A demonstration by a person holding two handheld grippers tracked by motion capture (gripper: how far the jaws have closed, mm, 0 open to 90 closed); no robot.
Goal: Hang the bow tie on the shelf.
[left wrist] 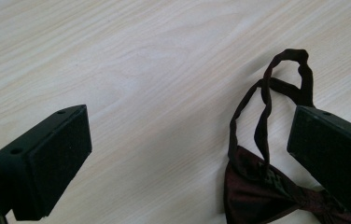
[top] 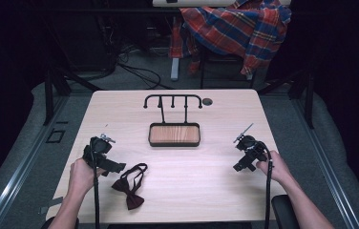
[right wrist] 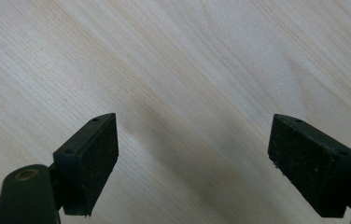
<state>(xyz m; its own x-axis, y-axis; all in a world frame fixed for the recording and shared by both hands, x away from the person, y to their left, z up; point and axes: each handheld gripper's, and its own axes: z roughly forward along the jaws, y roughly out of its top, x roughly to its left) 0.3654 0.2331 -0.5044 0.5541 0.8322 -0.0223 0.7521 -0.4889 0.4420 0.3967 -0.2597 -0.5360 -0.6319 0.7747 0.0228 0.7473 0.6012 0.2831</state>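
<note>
A dark maroon bow tie (top: 129,189) with a thin looped strap lies on the light wooden table (top: 206,186) near the front left. My left gripper (top: 113,168) stands open just left of it. In the left gripper view the bow tie (left wrist: 257,196) lies by the right jaw, its strap loop (left wrist: 283,77) reaching ahead, and nothing sits between the jaws of the left gripper (left wrist: 190,154). My right gripper (top: 241,165) is open at the right side of the table. In the right gripper view the right gripper (right wrist: 192,163) hangs over bare wood.
A black hook stand (top: 173,101) with a wood-lined tray base (top: 174,134) stands at the middle back of the table. A small round hole (top: 207,101) sits beside it. Behind the table a plaid shirt (top: 237,28) drapes over a chair.
</note>
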